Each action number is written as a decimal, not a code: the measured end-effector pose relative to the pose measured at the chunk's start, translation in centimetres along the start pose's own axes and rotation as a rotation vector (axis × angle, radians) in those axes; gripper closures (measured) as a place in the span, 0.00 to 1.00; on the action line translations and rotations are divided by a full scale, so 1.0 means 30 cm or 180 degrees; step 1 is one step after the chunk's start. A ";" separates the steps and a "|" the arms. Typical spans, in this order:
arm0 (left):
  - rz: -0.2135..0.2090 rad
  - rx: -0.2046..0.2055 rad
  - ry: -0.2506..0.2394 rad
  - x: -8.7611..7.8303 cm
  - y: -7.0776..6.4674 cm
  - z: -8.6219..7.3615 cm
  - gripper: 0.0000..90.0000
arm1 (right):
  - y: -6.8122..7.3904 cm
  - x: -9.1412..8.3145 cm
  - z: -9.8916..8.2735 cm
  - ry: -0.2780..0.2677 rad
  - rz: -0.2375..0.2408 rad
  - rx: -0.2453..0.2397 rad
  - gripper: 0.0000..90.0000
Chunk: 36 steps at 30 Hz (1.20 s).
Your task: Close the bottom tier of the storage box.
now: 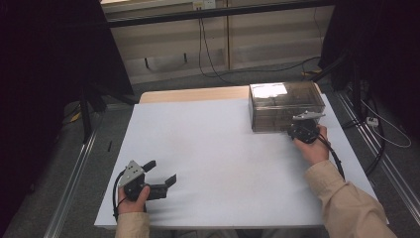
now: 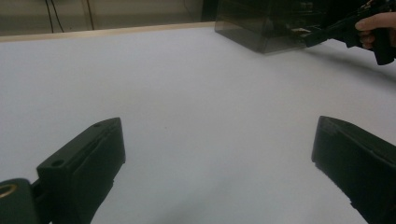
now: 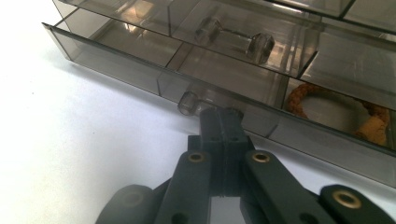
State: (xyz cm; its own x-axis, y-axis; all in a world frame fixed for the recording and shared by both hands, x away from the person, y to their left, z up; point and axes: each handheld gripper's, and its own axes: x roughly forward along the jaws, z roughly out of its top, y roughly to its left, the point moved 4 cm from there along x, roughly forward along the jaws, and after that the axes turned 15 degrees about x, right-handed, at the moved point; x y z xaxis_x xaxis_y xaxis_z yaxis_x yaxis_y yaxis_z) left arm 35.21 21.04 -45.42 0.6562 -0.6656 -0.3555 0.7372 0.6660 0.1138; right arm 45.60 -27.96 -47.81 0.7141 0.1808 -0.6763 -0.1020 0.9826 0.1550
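Observation:
A smoky see-through drawer box stands at the back right of the white table. Its lower drawer sits pulled out a little, with a brown ring lying inside. My right gripper is at the box front. In the right gripper view its jaws are pressed together on the lower drawer's handle, of which one knob shows to their left. The upper drawer's handle is free. My left gripper rests near the front left of the table, its jaws wide apart over bare tabletop.
Dark stands and curtains flank the table on both sides. Cables run over the floor behind it. A wooden strip shows along the far edge. Bare white surface stretches between my two grippers.

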 end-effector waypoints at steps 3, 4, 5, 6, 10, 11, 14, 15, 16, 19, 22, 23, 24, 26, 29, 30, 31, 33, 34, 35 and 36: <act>0.0002 -0.0005 -0.0002 0.000 0.000 0.000 0.03 | 0.001 0.001 0.001 -0.0006 -0.0005 0.0004 1.00; 0.0000 -0.0004 0.0001 0.000 0.000 0.000 0.03 | 0.001 0.002 0.001 -0.0015 -0.0006 -0.0001 1.00; 0.0000 -0.0011 0.0001 -0.001 0.000 0.000 0.03 | 0.001 0.002 0.001 -0.0017 -0.0006 0.0000 1.00; 0.0001 -0.0012 0.0000 -0.001 0.000 0.000 0.03 | 0.001 0.002 0.001 -0.0013 -0.0008 0.0003 1.00; 0.0001 0.0002 0.0005 -0.001 0.002 0.000 0.03 | 0.000 0.004 0.002 -0.0023 -0.0007 0.0000 1.00; 0.0003 -0.0008 0.0001 -0.001 0.001 0.000 0.03 | 0.000 0.005 0.003 -0.0028 -0.0009 0.0001 1.00; 0.0002 0.0001 0.0003 -0.002 0.002 0.000 0.03 | 0.000 0.007 0.004 -0.0034 -0.0009 -0.0002 1.00; 0.0000 -0.0005 0.0003 -0.002 0.002 0.000 0.03 | -0.001 0.008 0.005 -0.0034 -0.0008 -0.0006 1.00; 0.0001 -0.0001 0.0003 -0.002 0.002 -0.001 0.03 | -0.001 0.007 0.005 -0.0030 -0.0008 0.0006 1.00; -0.0008 -0.0004 0.0006 0.000 0.001 -0.001 0.03 | -0.001 0.009 0.006 -0.0033 -0.0013 -0.0007 1.00; -0.0003 -0.0013 -0.0002 0.000 0.000 0.000 0.03 | -0.001 0.009 0.006 -0.0025 -0.0018 0.0007 1.00; -0.0001 -0.0013 0.0001 -0.001 0.001 -0.001 0.03 | -0.001 0.009 0.007 -0.0023 -0.0017 0.0008 1.00; 0.0001 -0.0009 0.0003 -0.001 0.001 -0.001 0.03 | -0.001 0.010 0.007 -0.0024 -0.0017 0.0011 1.00; 0.0003 -0.0008 0.0004 -0.001 0.001 -0.001 0.03 | -0.001 0.011 0.008 -0.0026 -0.0019 0.0011 1.00; -0.0001 -0.0001 0.0006 -0.002 0.001 -0.001 0.03 | -0.001 0.011 0.010 -0.0036 -0.0028 -0.0003 1.00; 0.0000 0.0001 0.0007 -0.002 0.002 -0.001 0.03 | 0.000 0.012 0.010 -0.0041 -0.0025 0.0000 1.00; -0.0003 -0.0003 0.0008 -0.003 0.001 -0.001 0.03 | 0.000 0.012 0.010 -0.0044 -0.0026 0.0004 1.00; -0.0001 -0.0002 0.0009 -0.003 0.001 -0.001 0.03 | 0.000 0.012 0.011 -0.0046 -0.0025 0.0005 1.00; -0.0005 0.0000 0.0010 -0.004 0.002 -0.001 0.03 | 0.000 0.012 0.011 -0.0051 -0.0030 0.0001 1.00; -0.0004 0.0001 0.0010 -0.004 0.002 -0.001 0.03 | 0.001 0.012 0.011 -0.0053 -0.0027 0.0001 1.00; -0.0004 0.0001 0.0011 -0.004 0.002 -0.001 0.03 | 0.001 0.012 0.012 -0.0054 -0.0028 0.0003 1.00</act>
State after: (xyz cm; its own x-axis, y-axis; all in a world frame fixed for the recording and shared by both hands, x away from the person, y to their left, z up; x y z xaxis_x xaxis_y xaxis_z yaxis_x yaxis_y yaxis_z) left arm 35.17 21.17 -45.40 0.6548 -0.6653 -0.3587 0.7380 0.6651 0.1137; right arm 46.09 -27.88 -47.80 0.7266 0.1715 -0.6653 -0.0951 0.9841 0.1498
